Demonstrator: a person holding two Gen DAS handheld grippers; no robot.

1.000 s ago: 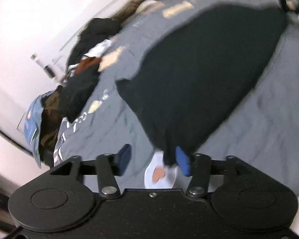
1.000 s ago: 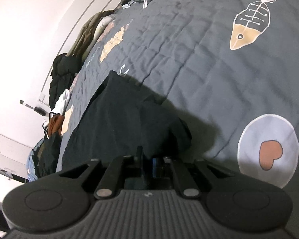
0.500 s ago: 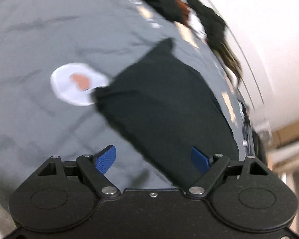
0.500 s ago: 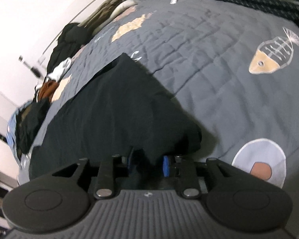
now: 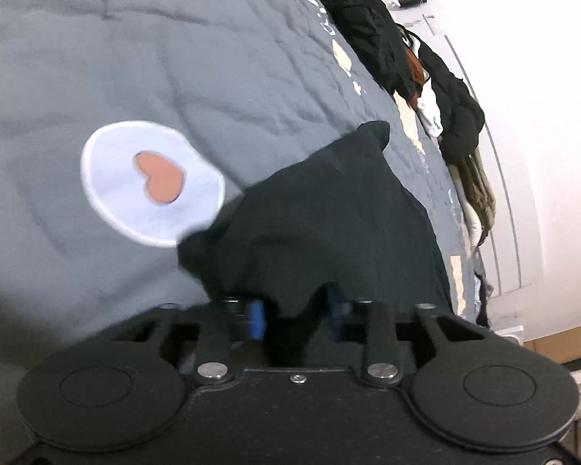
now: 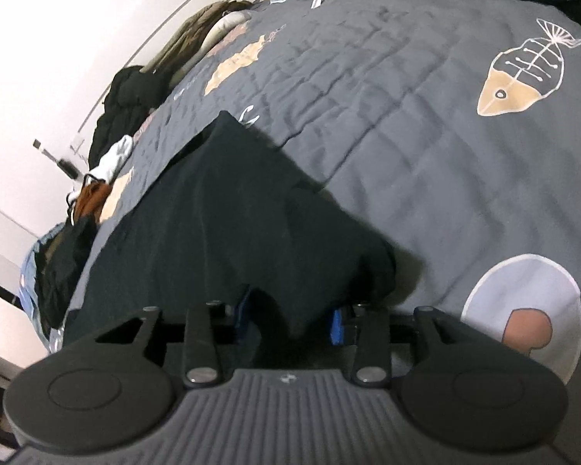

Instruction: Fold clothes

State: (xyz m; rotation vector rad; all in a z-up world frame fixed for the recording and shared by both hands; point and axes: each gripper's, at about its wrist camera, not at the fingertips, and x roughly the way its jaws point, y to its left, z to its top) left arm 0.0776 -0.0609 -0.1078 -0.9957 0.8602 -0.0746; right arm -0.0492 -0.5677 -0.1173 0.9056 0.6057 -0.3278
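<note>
On the grey quilt (image 6: 426, 124), black garment (image 6: 228, 224) lies between both tools' fingers.

My left claw (image 5: 296, 316) has narrowed around the black garment's (image 5: 329, 224) edge, seemingly gripping; my right claw (image 6: 290, 316) has spread wider, cloth draped between.

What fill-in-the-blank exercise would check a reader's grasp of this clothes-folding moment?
1. The garment lying on the quilt is ____ in colour.
2. The shape inside the white circle patch is a ____.
3. In the right wrist view, the appliqué at the upper right of the quilt shows a ____.
4. The pads on the left gripper and the right gripper are ____ in colour.

Missing words: black; heart; fish; blue
</note>
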